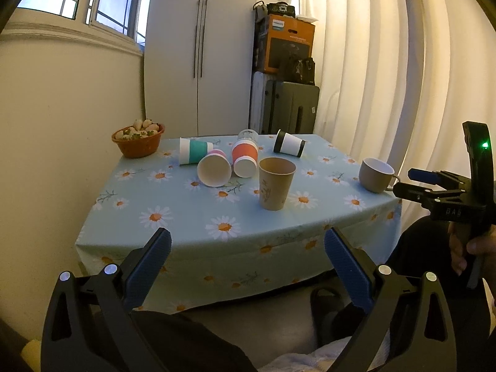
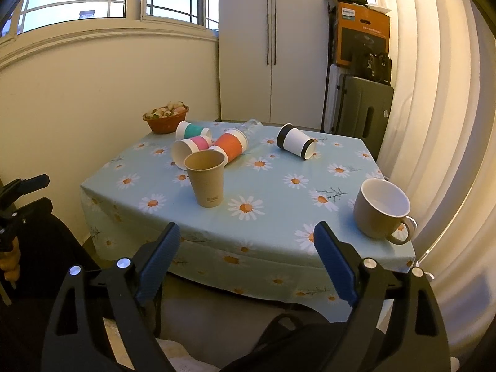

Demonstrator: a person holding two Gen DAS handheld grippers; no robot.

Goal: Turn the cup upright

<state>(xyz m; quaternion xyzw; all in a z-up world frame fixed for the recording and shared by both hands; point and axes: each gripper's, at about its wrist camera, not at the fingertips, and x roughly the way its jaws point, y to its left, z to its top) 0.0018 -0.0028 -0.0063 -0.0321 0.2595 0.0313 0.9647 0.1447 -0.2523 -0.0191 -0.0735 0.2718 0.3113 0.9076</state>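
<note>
Several paper cups lie on their sides on the daisy tablecloth (image 1: 192, 217): a teal one (image 1: 193, 151) (image 2: 192, 130), a pink one (image 1: 214, 169) (image 2: 189, 148), an orange one (image 1: 245, 155) (image 2: 230, 144) and a black-and-white one (image 1: 289, 144) (image 2: 296, 141). A brown paper cup (image 1: 276, 183) (image 2: 207, 182) stands upright. A beige mug (image 1: 375, 174) (image 2: 382, 212) stands upright near the right edge. My left gripper (image 1: 248, 245) and right gripper (image 2: 246, 238) are both open and empty, held before the table's front edge.
A red bowl of fruit (image 1: 138, 139) (image 2: 166, 117) sits at the back left corner. A clear glass (image 1: 248, 135) lies behind the orange cup. A wardrobe (image 1: 201, 52), suitcases (image 1: 291, 107) and curtains (image 1: 387, 71) stand behind the table.
</note>
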